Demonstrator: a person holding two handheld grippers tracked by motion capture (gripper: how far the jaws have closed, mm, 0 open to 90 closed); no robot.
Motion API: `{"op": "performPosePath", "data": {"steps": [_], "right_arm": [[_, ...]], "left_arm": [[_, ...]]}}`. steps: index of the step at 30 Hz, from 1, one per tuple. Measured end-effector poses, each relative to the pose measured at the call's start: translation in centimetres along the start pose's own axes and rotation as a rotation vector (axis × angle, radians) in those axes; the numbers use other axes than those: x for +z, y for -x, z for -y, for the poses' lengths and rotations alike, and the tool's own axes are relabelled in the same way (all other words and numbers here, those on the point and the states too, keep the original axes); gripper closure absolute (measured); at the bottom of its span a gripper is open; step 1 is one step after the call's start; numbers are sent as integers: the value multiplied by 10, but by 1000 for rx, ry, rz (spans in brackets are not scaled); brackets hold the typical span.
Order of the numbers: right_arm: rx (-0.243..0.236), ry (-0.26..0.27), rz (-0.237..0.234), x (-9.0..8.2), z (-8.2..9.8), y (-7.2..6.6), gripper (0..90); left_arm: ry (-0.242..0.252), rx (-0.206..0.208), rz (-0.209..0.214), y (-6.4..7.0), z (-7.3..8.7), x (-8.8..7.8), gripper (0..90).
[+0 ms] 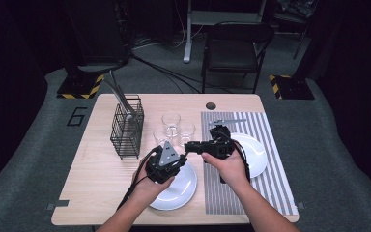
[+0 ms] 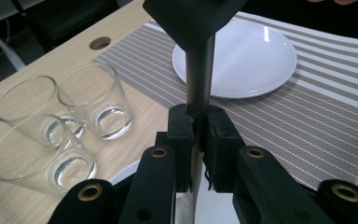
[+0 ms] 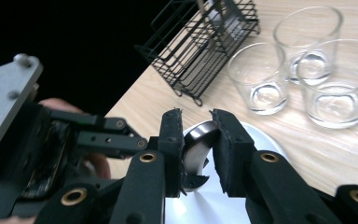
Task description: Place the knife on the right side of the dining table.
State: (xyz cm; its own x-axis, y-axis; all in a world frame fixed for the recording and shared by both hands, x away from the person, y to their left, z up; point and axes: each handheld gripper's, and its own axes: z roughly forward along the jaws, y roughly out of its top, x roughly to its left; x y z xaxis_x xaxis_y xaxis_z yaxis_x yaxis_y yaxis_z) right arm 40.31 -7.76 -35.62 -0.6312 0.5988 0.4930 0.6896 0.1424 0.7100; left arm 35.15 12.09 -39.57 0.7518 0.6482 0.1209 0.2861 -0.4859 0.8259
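Both grippers over near plate (image 1: 186, 191), met at bench centre. L gripper (image 2: 198, 140) fingers clamped on flat metal utensil (image 2: 199, 81); handle runs up into R gripper body, upper end cut off there. R gripper (image 3: 197, 149) fingers clamped on rounded metal end of same utensil (image 3: 196, 144); type unclear, spoon or knife not resolvable. Utensil barely visible in high view, hidden by hands. Three glasses (image 1: 171, 121) just beyond grippers, close. Wire rack (image 1: 127, 128) w/ cutlery left of glasses. Far plate (image 1: 253, 150) on striped mat (image 1: 270, 130), partly covered by R hand. Near plate close to front bench edge. Open bench left of near plate.
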Motion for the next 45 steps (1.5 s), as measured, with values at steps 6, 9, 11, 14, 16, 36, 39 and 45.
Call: {"op": "performPosePath", "data": {"steps": [6,9,11,14,16,36,39,45], "right_arm": [[24,27,68,4,0,-9,704],[26,43,98,7,1,-12,733],[27,50,114,7,1,-13,750],[28,50,102,7,1,-12,762],[22,50,81,6,2,-10,776],[30,41,-25,-2,-2,8,838],[30,46,-33,-5,-4,6,838],[5,29,-48,-12,-9,3,837]], "left_arm": [[-5,10,-78,9,0,1,814],[-8,2,-89,9,0,1,814],[-10,5,-102,11,-1,1,811],[-6,4,-92,9,0,1,805],[3,-18,-54,6,1,0,790],[-40,-31,81,-7,7,6,629],[-51,-30,84,-8,8,7,653],[-46,-34,117,-10,9,7,778]]}}
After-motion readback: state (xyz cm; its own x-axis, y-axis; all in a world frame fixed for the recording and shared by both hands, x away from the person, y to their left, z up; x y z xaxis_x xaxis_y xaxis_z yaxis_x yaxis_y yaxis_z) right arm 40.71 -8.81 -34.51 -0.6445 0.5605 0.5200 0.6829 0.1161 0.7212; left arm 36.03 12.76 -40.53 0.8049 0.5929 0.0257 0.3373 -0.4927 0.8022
